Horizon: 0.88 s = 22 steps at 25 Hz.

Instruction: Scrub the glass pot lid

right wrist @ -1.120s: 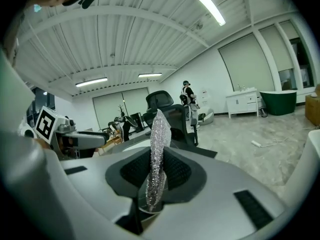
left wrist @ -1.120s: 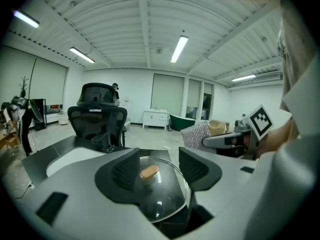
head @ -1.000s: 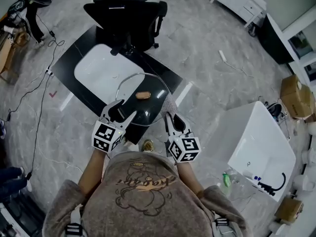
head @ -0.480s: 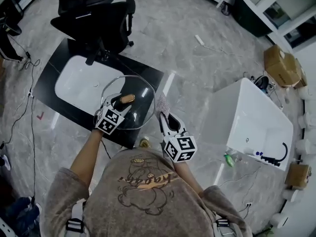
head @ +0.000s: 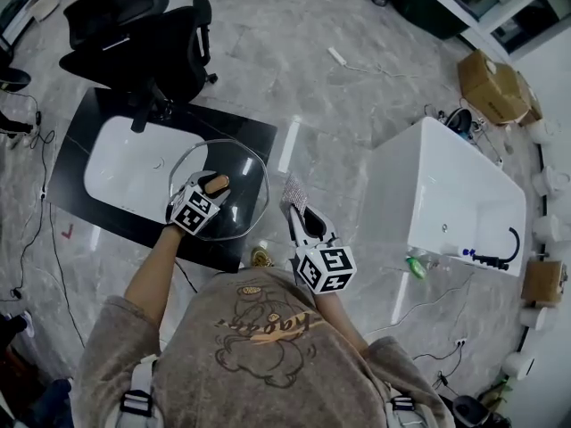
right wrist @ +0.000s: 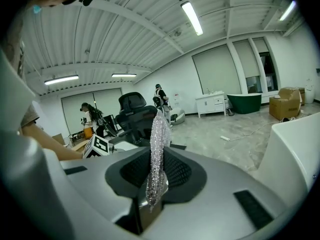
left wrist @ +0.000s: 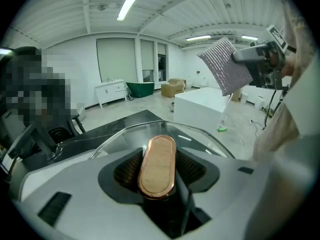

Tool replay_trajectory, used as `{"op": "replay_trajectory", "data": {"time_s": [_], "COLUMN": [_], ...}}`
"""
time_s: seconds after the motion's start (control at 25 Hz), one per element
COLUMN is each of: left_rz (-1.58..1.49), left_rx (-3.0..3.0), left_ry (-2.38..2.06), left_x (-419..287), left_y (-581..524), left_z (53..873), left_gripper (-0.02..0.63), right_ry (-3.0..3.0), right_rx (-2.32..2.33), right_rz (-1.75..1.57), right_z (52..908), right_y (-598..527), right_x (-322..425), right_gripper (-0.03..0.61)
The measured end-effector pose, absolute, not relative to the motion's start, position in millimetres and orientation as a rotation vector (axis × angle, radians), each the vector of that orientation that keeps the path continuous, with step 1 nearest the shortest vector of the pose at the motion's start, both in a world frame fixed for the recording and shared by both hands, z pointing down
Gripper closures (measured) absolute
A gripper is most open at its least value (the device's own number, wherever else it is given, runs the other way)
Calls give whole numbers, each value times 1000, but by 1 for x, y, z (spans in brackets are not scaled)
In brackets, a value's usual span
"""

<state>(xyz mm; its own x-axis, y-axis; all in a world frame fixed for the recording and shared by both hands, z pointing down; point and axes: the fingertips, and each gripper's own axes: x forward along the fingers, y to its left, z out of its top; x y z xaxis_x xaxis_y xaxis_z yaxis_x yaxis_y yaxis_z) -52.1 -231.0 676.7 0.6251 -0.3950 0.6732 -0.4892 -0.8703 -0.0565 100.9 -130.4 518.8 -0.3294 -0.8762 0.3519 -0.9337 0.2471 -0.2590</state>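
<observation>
The glass pot lid [head: 243,194] lies on the black counter [head: 250,132], partly over the white sink [head: 125,163]. Its oblong wood-and-copper handle [head: 216,183] sits between the jaws of my left gripper [head: 205,188]. In the left gripper view the handle [left wrist: 157,166] fills most of the gap and the glass [left wrist: 200,139] curves beyond. The jaws have just been closing, and I see no firm press on the handle. My right gripper [head: 298,210] hovers right of the lid, shut on a silver mesh scrubber [head: 293,190], which stands upright between its jaws [right wrist: 157,149].
A black office chair [head: 134,43] stands behind the counter. A white tub [head: 446,194] with a black faucet is at the right, a green bottle [head: 417,266] beside it. Cardboard boxes [head: 491,83] and cables lie on the marble floor.
My left gripper has dropped down and forward onto the lid's handle, which now sits between its jaws. The right gripper has shifted slightly with the scrubber.
</observation>
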Motion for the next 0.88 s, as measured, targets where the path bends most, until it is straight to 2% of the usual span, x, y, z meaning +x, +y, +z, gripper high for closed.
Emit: {"op": "replay_trajectory", "data": {"time_s": [0.68, 0.88], "left_rz": [1094, 991], "left_rx": [2690, 2668], "left_ry": [-632, -686], "left_x": [-47, -56], "left_y": [-227, -208], "left_z": [675, 622], "left_gripper": [430, 431], "right_ry": [-2361, -2362], "right_rx": [1723, 1738], "right_rz": [664, 651], "right_z": [525, 522], "right_y": [-133, -135], "right_x": [97, 101], "right_gripper": [499, 499]}}
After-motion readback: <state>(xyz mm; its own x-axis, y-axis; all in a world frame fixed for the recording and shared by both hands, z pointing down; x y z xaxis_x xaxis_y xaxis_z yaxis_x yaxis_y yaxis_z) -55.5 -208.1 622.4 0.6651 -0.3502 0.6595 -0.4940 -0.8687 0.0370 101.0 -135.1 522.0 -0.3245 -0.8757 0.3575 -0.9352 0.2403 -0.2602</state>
